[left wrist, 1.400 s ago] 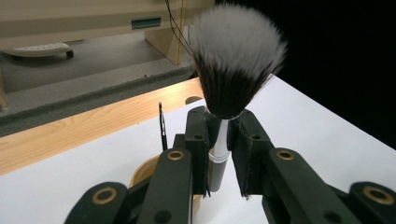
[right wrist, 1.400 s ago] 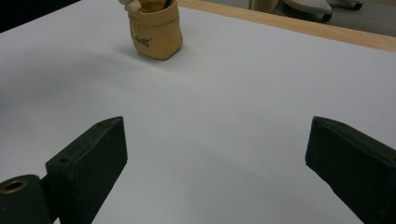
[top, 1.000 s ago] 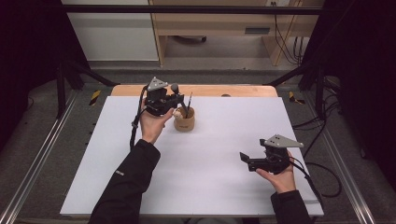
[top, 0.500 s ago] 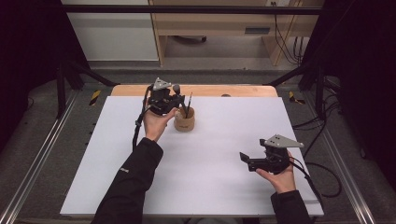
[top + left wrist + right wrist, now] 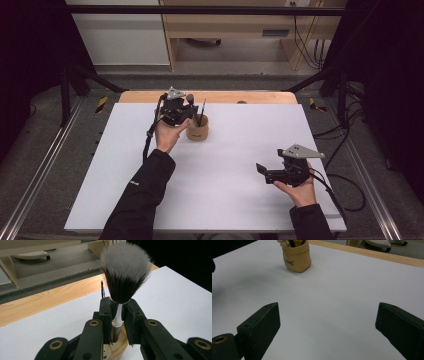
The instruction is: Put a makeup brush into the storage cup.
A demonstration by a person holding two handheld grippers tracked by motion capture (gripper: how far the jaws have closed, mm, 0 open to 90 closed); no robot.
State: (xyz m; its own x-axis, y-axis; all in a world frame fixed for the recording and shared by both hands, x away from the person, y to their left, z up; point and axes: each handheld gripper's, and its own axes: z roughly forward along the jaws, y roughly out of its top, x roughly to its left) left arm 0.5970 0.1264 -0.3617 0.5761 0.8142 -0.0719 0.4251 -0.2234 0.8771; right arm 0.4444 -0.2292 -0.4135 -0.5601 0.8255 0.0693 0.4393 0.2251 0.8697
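Even overhead light, dark edges, blurred bristle tips.

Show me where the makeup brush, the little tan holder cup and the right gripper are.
makeup brush (image 5: 124, 272), left gripper view, on its bristle head.
holder cup (image 5: 297, 259), right gripper view, on its front wall.
right gripper (image 5: 266, 172), high view, between its open jaw tips.

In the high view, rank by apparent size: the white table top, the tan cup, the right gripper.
1. white table top
2. right gripper, nearer the camera, so its lead over the cup is unsure
3. tan cup
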